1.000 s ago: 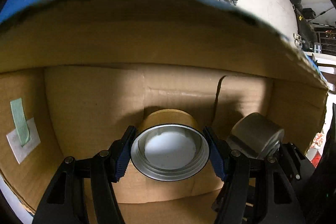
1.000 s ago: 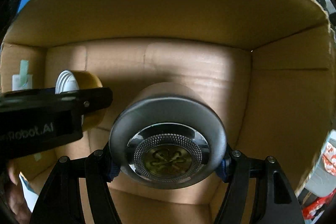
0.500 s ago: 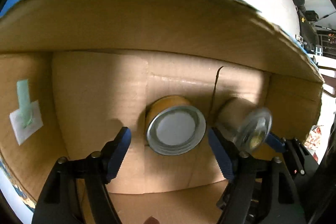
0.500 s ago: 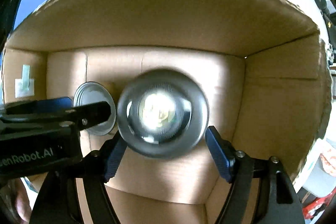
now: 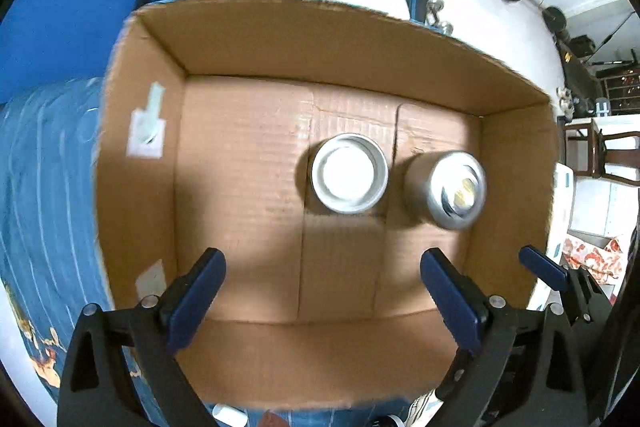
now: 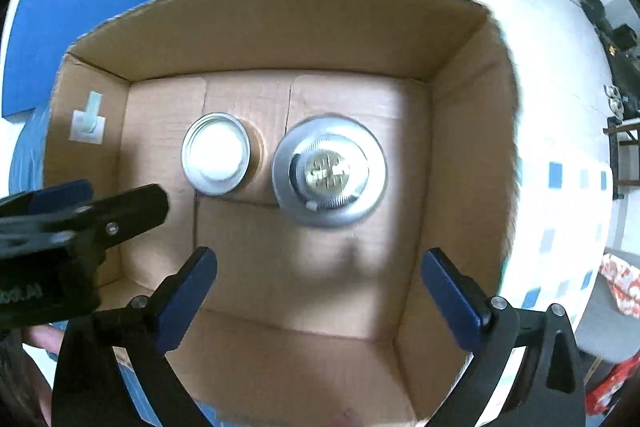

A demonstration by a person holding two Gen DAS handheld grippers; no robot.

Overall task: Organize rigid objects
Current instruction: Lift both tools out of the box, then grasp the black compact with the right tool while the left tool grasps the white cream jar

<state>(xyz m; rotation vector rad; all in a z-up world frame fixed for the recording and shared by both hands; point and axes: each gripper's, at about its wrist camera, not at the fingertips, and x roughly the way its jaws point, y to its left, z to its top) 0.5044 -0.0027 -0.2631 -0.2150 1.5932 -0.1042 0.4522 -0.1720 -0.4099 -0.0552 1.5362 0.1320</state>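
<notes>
cardboard box [image 5: 328, 39], blurred silver can [image 6: 329, 171], tin [image 6: 216, 159], both bases hidden

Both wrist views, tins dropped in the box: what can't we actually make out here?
- Silver tin: lid emblem motion-blurred in both wrist views; unreadable.
- Tan tin: seen from above, so the side label is hidden; glare whitens the lid.
- Cardboard box: near wall's outer face cut off at the bottom edge.
- Left tool and right tool: open; bodies and hands out of frame.
</notes>
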